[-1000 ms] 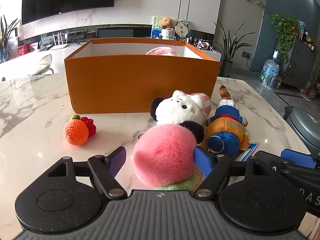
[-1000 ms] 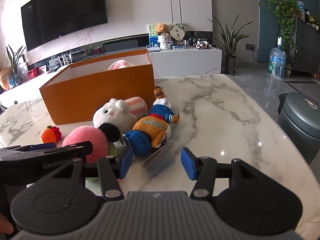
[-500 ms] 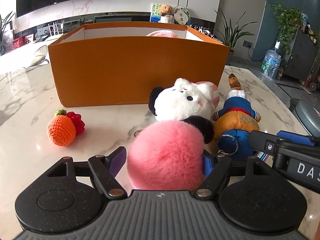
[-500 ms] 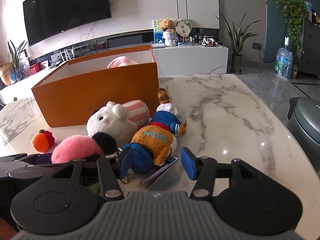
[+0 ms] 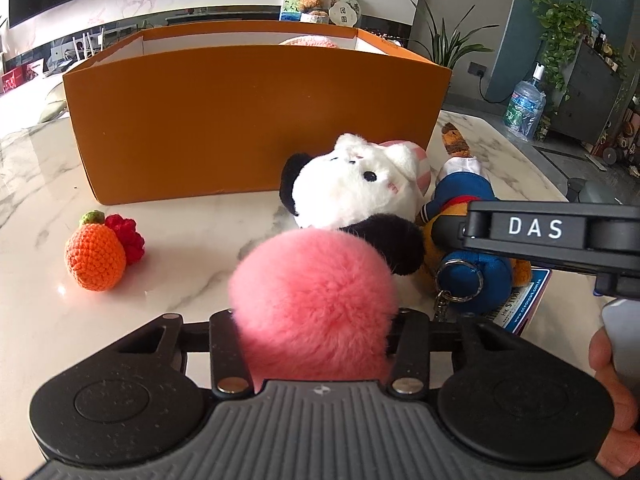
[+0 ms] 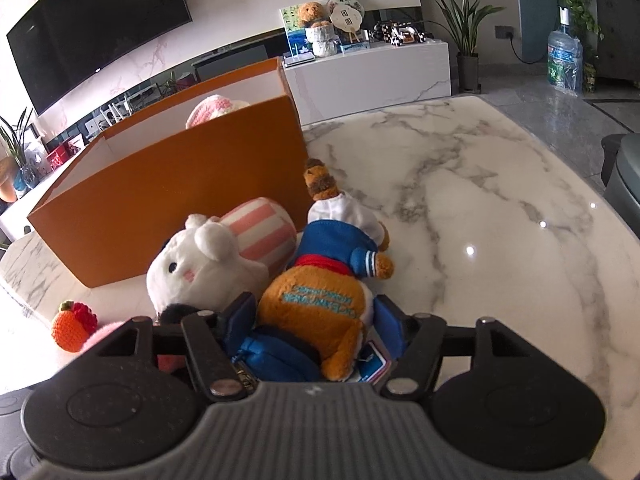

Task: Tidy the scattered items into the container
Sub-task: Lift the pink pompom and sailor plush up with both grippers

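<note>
My left gripper is shut on a pink fluffy ball, which hides both fingertips. My right gripper has its blue pads on either side of an orange plush dog in a blue jacket, closed in on its body; this dog and the right gripper's side show in the left wrist view. A white plush cat lies beside the dog. A crocheted orange fruit lies left. The orange box stands behind them.
A pink-and-white knitted item lies inside the box. A printed card lies under the dog. The marble table extends to the right, with a grey bin beyond its edge.
The left gripper has closed on the pink ball and moved forward. The right gripper has advanced onto the orange dog and its pads have closed in on it.
</note>
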`<move>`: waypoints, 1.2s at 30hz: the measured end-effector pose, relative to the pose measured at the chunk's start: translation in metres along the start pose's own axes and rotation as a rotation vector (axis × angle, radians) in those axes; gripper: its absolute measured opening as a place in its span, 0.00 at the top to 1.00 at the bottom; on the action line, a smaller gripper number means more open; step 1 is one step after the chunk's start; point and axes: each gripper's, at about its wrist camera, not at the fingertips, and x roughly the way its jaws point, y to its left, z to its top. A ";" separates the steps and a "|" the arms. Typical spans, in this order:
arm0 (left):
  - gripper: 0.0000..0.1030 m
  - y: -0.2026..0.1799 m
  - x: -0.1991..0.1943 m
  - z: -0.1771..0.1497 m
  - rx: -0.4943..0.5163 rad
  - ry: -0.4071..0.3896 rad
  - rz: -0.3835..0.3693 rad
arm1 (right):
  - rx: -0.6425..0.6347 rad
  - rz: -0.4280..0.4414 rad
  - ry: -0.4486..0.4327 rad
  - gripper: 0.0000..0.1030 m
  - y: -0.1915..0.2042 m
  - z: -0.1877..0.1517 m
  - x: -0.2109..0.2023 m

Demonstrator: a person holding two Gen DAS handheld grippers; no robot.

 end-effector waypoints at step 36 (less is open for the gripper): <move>0.53 -0.002 -0.092 0.010 0.078 -0.144 0.015 | -0.125 -0.012 -0.094 0.48 0.029 -0.016 -0.097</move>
